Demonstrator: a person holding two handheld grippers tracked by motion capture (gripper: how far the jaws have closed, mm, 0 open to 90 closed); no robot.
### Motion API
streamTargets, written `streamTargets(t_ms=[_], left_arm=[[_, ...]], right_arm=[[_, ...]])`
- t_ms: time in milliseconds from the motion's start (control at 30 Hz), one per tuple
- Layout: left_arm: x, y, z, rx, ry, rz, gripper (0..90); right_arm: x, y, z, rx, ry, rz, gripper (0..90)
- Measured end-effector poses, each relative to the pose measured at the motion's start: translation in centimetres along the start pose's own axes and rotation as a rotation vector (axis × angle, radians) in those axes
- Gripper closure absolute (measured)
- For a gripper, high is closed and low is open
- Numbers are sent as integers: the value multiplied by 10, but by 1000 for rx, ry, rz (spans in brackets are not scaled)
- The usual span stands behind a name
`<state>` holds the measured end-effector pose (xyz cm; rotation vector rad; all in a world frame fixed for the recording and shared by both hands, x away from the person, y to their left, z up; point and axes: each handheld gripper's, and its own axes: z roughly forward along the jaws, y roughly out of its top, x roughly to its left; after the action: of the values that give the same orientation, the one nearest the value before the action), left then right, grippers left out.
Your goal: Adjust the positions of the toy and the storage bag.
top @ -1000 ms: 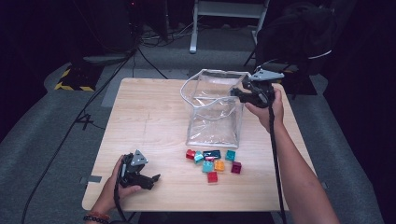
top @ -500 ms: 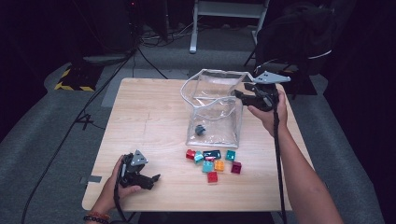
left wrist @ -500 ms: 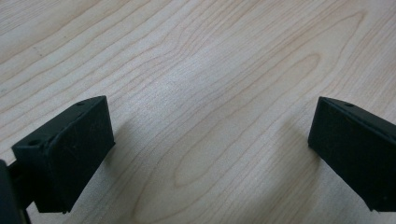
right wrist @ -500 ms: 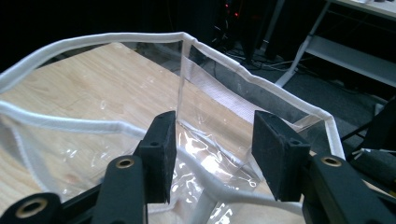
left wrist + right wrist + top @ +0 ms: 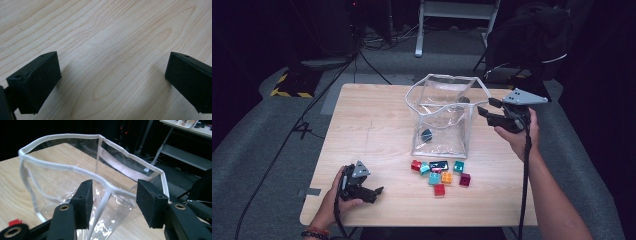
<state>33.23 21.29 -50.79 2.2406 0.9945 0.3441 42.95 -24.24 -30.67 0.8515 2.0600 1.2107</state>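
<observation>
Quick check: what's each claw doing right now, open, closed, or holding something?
Left claw: open, empty, low over the bare wooden table.
Right claw: open, holding nothing, jaws apart at the white rim of the clear plastic bag.

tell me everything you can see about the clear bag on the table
The clear bag is a soft, boxy pouch of transparent plastic with white piping along its rim and seams. It stands upright and open-topped on the wooden table, its rim bent out of square. Inside, one dark teal block lies at the bottom. A cluster of coloured blocks lies on the table just in front of it. The right claw sits open at its rim, with the piping running between the jaws.
</observation>
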Motion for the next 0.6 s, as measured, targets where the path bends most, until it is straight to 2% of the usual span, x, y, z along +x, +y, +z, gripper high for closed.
streamTargets(t_ms=[33,167,333,533,600], left_arm=[[0,0,0,0,1,0,5],[0,0,0,0,1,0,5],[0,0,0,0,0,0,5],[0,0,0,0,0,0,5],[0,0,0,0,0,0,5]], right_arm=[[1,-6,-6,4,7,-9,475],[3,-16,-13,14,18,-21,470],[7,-35,-20,36,28,-19,465],[14,-54,-30,35,52,-16,454],[17,-61,-31,42,56,-28,451]])
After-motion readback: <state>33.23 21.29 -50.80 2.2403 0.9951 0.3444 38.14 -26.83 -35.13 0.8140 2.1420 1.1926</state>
